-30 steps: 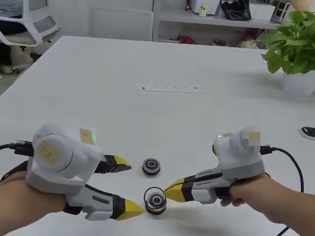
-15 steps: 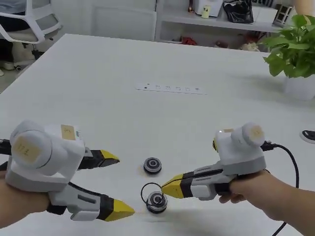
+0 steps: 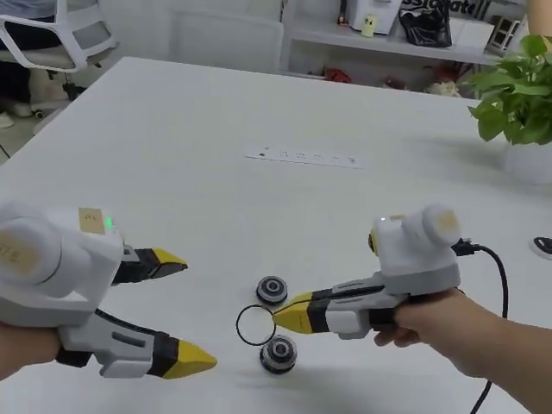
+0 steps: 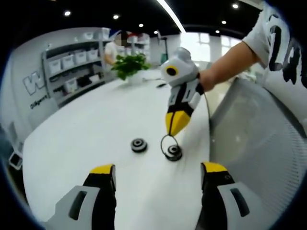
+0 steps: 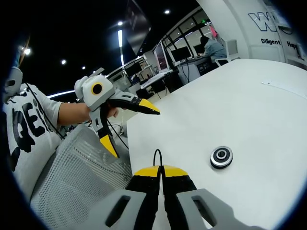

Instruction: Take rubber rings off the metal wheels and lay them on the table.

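Observation:
My right gripper (image 3: 280,317) is shut on a thin black rubber ring (image 3: 255,324), which hangs free just above the table, left of its yellow tips. Two small metal wheels lie close by: one (image 3: 272,290) just beyond the ring and one (image 3: 279,353) just nearer than it. The left gripper (image 3: 184,309) stands open to the left, apart from both wheels, with nothing between its jaws. In the left gripper view the ring (image 4: 168,143) dangles from the right gripper (image 4: 176,128) over a wheel (image 4: 173,153). In the right gripper view the ring (image 5: 157,157) rises from my shut jaws beside a wheel (image 5: 221,156).
A white power strip (image 3: 300,158) lies flat mid-table. A potted plant (image 3: 517,112) stands at the far right, with a small black object (image 3: 543,246) at the right edge. An office chair (image 3: 60,39) and shelves stand beyond the table. The right gripper's cable trails off the near right.
The ring, which lay around the near wheel, has come off it and now hangs from the shut right gripper. The left gripper has drawn back to the left.

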Tool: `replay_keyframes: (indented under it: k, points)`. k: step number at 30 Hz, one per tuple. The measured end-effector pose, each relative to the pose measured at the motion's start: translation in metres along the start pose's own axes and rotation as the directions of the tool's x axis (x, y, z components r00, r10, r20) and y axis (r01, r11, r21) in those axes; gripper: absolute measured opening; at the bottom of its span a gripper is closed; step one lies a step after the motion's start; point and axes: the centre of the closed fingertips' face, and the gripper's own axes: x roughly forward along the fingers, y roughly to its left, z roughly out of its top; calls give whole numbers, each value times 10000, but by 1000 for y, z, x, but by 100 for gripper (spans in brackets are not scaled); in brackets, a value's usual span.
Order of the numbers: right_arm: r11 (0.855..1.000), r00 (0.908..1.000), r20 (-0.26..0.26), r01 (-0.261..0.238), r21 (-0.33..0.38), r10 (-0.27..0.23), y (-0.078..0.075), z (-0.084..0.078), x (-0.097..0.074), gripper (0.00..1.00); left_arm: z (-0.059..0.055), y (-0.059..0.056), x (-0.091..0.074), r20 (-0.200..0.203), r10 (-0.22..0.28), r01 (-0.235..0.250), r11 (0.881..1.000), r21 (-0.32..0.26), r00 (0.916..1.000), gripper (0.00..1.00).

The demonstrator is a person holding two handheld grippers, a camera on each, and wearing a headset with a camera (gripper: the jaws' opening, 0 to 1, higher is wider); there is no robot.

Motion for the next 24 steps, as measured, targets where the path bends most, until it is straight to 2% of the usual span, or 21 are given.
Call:
replay_keyframes:
  k: [13,20,24]
  points:
    - [9997,9985,540,-99,224,86,-1,20,20,0,-12,11,-14,-119,436,-438,9989,-188,9990,83]
    - [9991,9981,615,-20,433,-6,-7,19,29,0,-15,16,-21,-119,574,-579,9973,-446,9983,87]
    - [9986,9982,591,65,534,-97,-9,17,36,0,-15,20,-23,-147,692,-697,9968,-387,9975,88]
